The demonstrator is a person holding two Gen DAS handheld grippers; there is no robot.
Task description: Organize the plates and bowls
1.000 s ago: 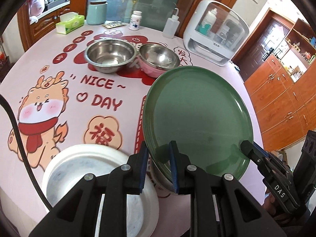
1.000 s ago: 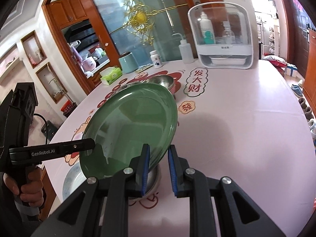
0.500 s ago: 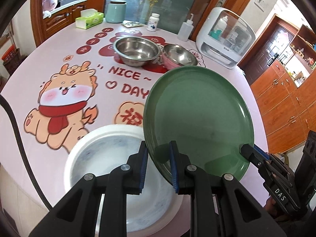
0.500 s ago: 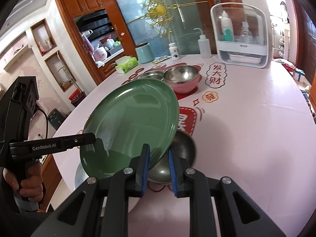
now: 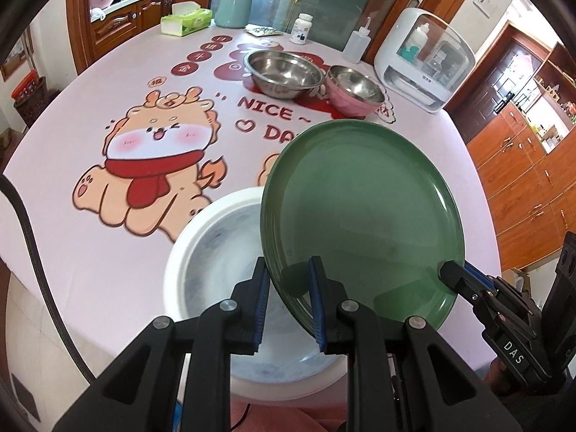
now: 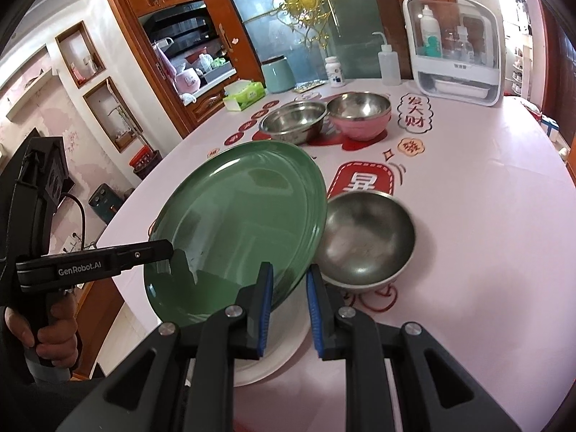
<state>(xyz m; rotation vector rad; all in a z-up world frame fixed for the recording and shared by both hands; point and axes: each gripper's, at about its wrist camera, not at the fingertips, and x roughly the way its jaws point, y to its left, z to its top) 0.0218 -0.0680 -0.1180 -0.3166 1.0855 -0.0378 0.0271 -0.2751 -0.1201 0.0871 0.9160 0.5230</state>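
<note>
A green plate (image 5: 363,216) is held in the air by both grippers, tilted. My left gripper (image 5: 288,298) is shut on its near left rim. My right gripper (image 6: 288,306) is shut on its near right rim; the plate shows in the right wrist view (image 6: 241,223). Below it lies a white plate (image 5: 219,262) near the table's front edge, partly hidden; its rim shows in the right wrist view (image 6: 273,363). A steel bowl (image 6: 367,237) sits just right of the green plate. A large steel bowl (image 5: 284,73) and a pink-sided steel bowl (image 5: 354,90) stand at the back.
The round table (image 5: 90,252) has a pink cartoon cloth. At its far edge stand a tissue box (image 5: 185,21), a teal jar (image 5: 235,7), a pill bottle (image 5: 300,28), a squeeze bottle (image 5: 356,41) and a white storage case (image 5: 428,61). Wooden cabinets stand to the right.
Both grippers have carried the green plate left and toward the table's front, over the white plate. The steel bowl beneath it is now uncovered at the right.
</note>
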